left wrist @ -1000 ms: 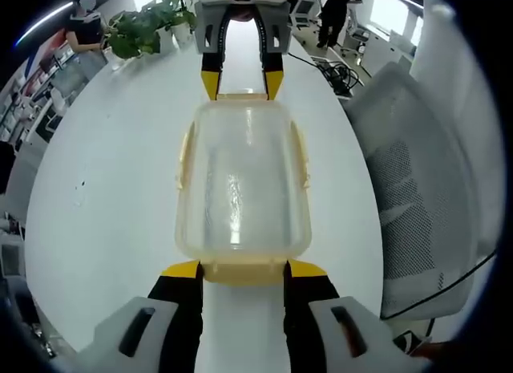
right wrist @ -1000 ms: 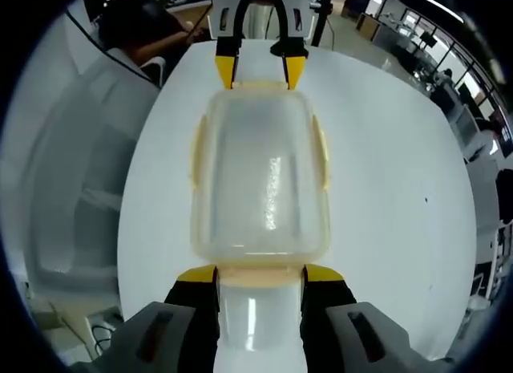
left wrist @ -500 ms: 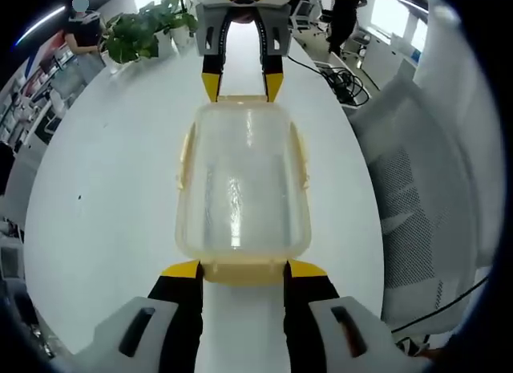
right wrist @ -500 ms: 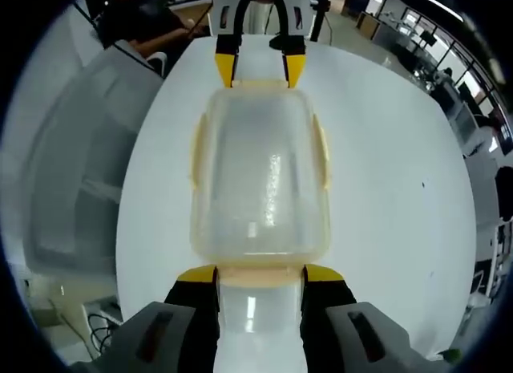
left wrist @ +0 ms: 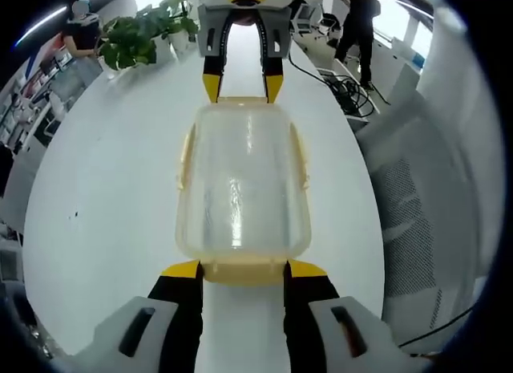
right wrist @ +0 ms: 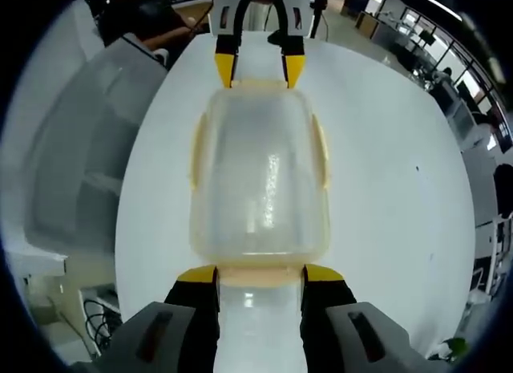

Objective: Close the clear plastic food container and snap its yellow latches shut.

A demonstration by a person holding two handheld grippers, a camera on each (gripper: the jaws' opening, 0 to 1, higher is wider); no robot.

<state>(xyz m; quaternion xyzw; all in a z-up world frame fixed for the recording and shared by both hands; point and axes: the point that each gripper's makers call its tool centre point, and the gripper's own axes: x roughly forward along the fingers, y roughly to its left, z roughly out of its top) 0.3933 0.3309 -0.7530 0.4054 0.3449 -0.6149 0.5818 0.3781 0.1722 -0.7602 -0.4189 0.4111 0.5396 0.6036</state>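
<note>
The lid sits on the clear container [left wrist: 243,180], each open tool [left wrist: 242,270] [right wrist: 260,274] straddling an end latch [left wrist: 243,273], side latches apparently unsnapped.

Two claws facing each other, jaws parted

In the left gripper view, the left claw [left wrist: 244,269] rises from the bottom edge with its two black, yellow-tipped jaws spread apart and level with each other. The right claw [left wrist: 242,86] comes in from the top of that view, pointing straight back at it, its yellow tips also held apart. In the right gripper view the arrangement mirrors: the right claw [right wrist: 260,273] stands at the bottom with jaws parted, and the left claw [right wrist: 260,70] reaches in from the top, tips apart, aligned on the same axis.
</note>
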